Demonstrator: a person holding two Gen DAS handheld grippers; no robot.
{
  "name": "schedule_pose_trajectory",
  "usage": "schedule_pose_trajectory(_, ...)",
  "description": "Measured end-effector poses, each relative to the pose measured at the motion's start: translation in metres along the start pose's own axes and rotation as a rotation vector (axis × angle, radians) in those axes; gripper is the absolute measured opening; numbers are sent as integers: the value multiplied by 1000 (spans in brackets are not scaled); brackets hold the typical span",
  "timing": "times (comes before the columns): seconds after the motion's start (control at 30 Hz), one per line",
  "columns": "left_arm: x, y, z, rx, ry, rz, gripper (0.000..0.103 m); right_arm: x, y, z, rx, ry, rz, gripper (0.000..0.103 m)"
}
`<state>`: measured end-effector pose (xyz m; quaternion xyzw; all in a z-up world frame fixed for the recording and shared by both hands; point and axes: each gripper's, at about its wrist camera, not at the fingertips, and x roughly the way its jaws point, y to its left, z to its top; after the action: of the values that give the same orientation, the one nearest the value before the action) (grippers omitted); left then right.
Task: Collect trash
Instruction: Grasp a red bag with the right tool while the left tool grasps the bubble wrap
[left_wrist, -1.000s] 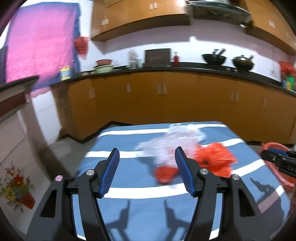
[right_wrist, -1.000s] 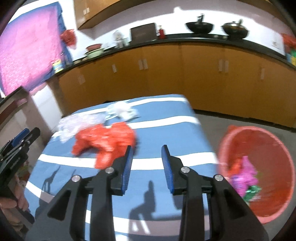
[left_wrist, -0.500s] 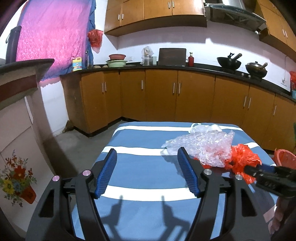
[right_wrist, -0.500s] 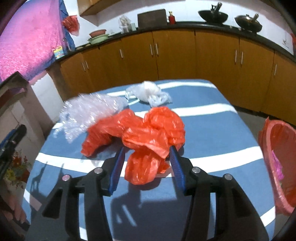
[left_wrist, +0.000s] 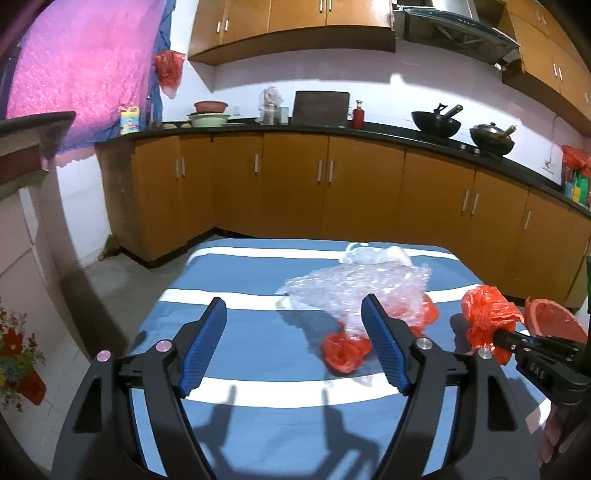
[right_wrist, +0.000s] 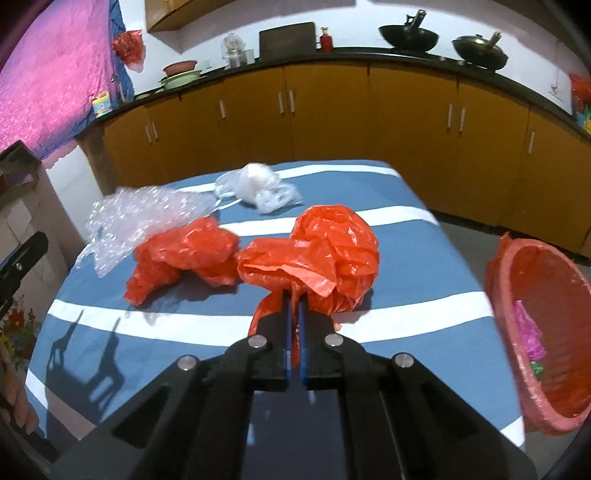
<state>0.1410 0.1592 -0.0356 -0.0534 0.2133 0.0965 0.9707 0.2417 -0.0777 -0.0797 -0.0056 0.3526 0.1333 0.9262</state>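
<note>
My right gripper (right_wrist: 294, 310) is shut on a crumpled red plastic bag (right_wrist: 325, 254) and holds it above the blue striped table (right_wrist: 424, 266); the bag also shows in the left wrist view (left_wrist: 487, 317). A second red bag (right_wrist: 184, 254) lies on the table to its left, beside clear bubble wrap (right_wrist: 140, 218) and a white plastic bag (right_wrist: 258, 188). My left gripper (left_wrist: 295, 343) is open and empty, near the bubble wrap (left_wrist: 362, 291) and the second red bag (left_wrist: 347, 350).
A red bin (right_wrist: 543, 332) lined with a bag stands off the table's right edge, with pink and green trash inside. Brown kitchen cabinets (left_wrist: 332, 192) and a black counter run behind the table. A pink curtain (left_wrist: 81, 74) hangs at the left.
My right gripper has closed on the red bag and lifted it off the table. My left gripper has stayed open and shifted a little.
</note>
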Motion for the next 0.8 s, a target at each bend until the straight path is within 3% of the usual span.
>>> schedule_pose_trajectory(0.5,34,-35,14,76,79,-117,75,-6,-20,-2,13,11,-1,4)
schedule_pose_trajectory(0.6,46,-36,11,76,130,-145,58,-7,-21,-1,17,12,-4,4)
schedule_pose_trajectory(0.67,55,-33,8,61,171,-165,29,-8,-22,0,17,12,-7,4)
schedule_pose_trajectory(0.73,59,-32,5,55,196,-177,11,-10,-21,-1,14,10,-9,4)
schedule_pose_trajectory(0.8,59,-32,2,62,201,-176,5,-12,-21,-1,13,8,-11,4)
